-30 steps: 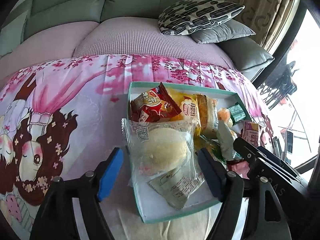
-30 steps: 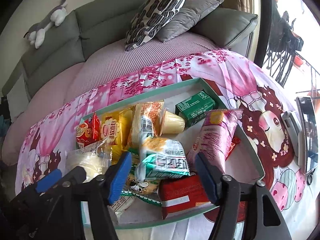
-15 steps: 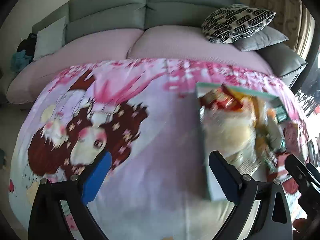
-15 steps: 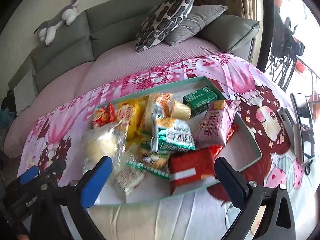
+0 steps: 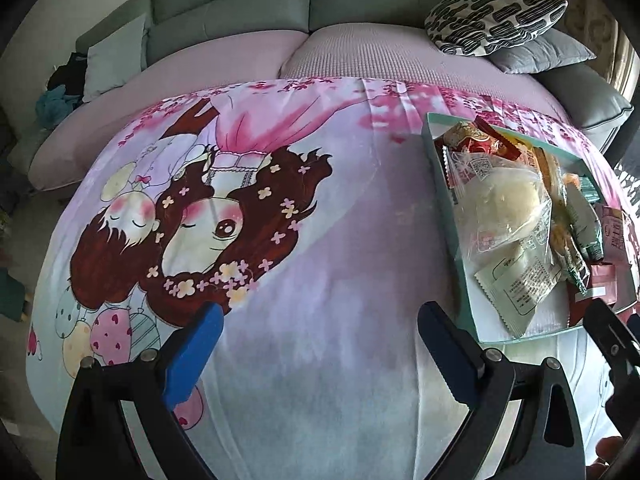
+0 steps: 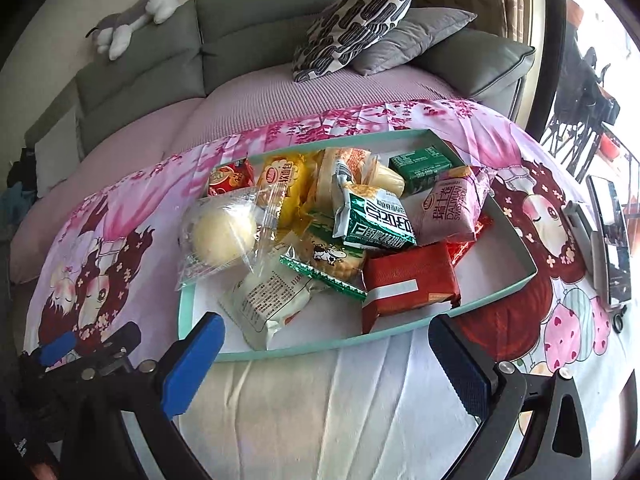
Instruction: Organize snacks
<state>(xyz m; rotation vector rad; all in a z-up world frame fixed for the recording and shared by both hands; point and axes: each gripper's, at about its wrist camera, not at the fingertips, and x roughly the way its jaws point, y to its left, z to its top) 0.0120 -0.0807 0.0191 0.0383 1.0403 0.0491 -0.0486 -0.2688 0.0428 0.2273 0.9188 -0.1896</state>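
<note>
Since a second ago we have let go of the bun bag and the green-and-white bag, and both tongs have just been opening and pulling back. Now our left gripper is wide apart with nothing in it, over the pink cartoon sheet, and the teal tray sits at its 2 o'clock. Our right gripper is also spread wide and bare, just in front of the tray's near rim. All the snacks lie in a heap in the tray. In the right view, the bun bag hangs over the tray's edge at 9 o'clock, the red packet lies near 5 o'clock and the pink roll bag sits at 3 o'clock.
</note>
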